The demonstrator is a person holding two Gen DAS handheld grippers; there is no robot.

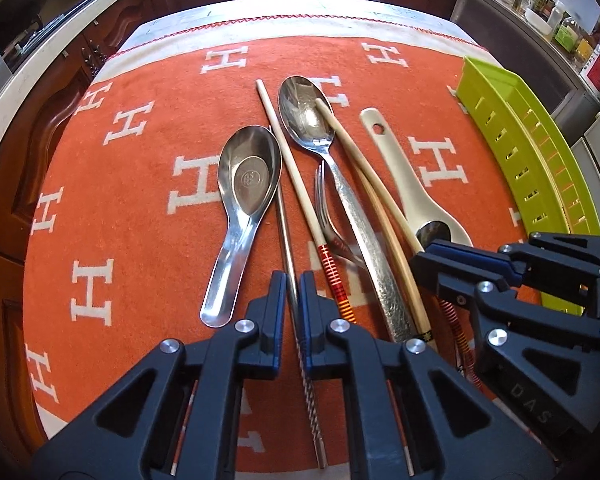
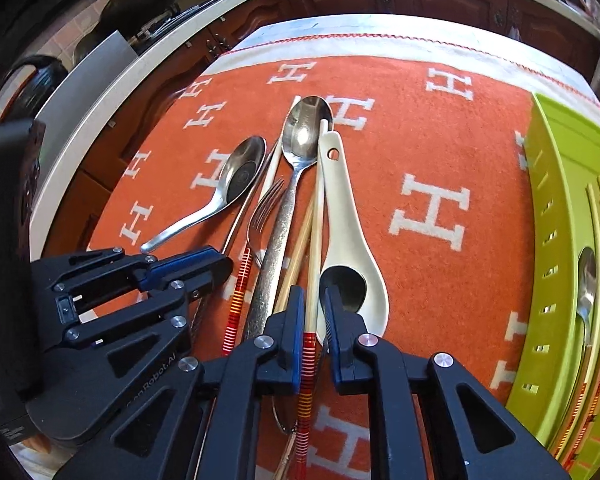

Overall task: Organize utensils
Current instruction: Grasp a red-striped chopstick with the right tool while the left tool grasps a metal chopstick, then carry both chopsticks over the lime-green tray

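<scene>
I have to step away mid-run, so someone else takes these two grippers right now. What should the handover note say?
Left gripper: fingers nearly closed around the thin metal chopstick; firm grip not certain.
Right gripper: straddling a red-banded chopstick, a gap still showing on one side.
On the orange cloth: two metal spoons, a fork, a white ceramic spoon, several chopsticks, crossed in a pile.
Done: green tray already holds a spoon and chopsticks.
Left: move the remaining pile into the tray.
</scene>
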